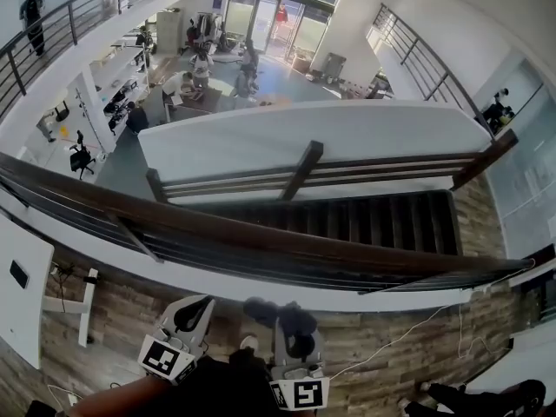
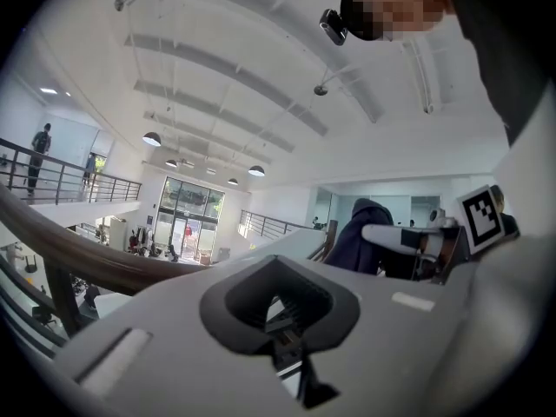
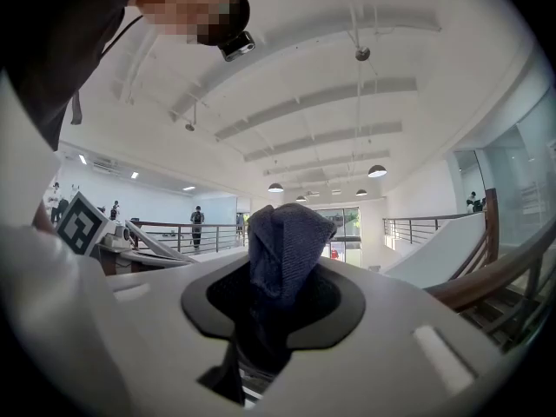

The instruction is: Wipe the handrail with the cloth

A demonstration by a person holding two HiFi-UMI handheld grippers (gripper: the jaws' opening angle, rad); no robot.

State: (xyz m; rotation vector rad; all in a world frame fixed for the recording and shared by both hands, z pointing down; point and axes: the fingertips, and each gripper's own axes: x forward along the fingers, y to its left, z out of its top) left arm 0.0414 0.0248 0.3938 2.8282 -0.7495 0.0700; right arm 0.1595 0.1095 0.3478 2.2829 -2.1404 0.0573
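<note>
Cloth (image 3: 282, 241), dark blue, clamped upright in the right claw (image 3: 276, 315), its bunched top poking past the tips. Left claw (image 2: 282, 311) closed together with nothing in it, just beside the right. Wooden handrail (image 1: 261, 237) runs ahead of both claws, untouched.

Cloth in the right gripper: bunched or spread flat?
Bunched. The cloth sticks up as a crumpled wad, pinched between the closed jaws of the right gripper.
</note>
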